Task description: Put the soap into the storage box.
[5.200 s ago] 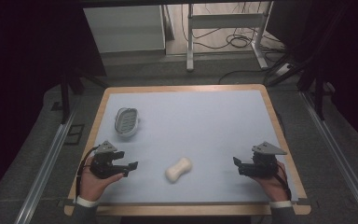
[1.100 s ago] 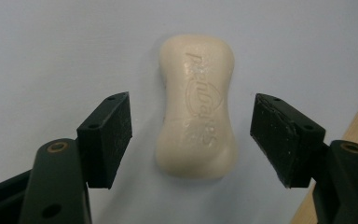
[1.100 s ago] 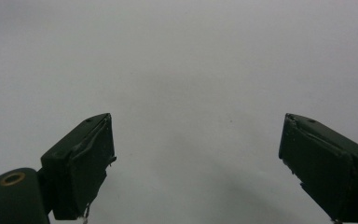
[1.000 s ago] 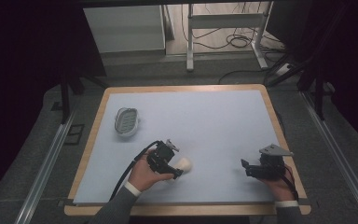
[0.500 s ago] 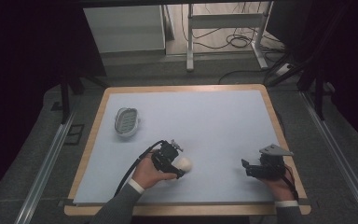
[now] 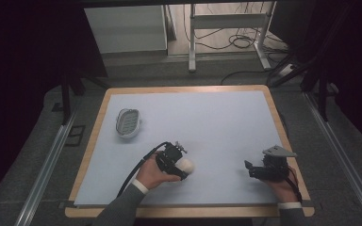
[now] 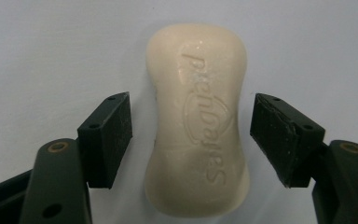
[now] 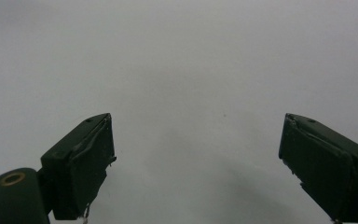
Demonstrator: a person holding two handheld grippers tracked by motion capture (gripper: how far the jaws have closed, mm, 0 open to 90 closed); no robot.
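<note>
A bar of soap lies flat on the pale blue table top, near the front edge and a bit left of the middle. It is cream in colour, with a word pressed into its top. The left gripper is down over the soap with its jaws wide apart — one black pad on each side of the bar, and a small gap of table showing between each pad and the soap. The right gripper sits well apart, near the front right corner, and its jaws are wide too, with just bare table between them. A small oval soap dish rests on the left side of the table — far from the soap.
</note>
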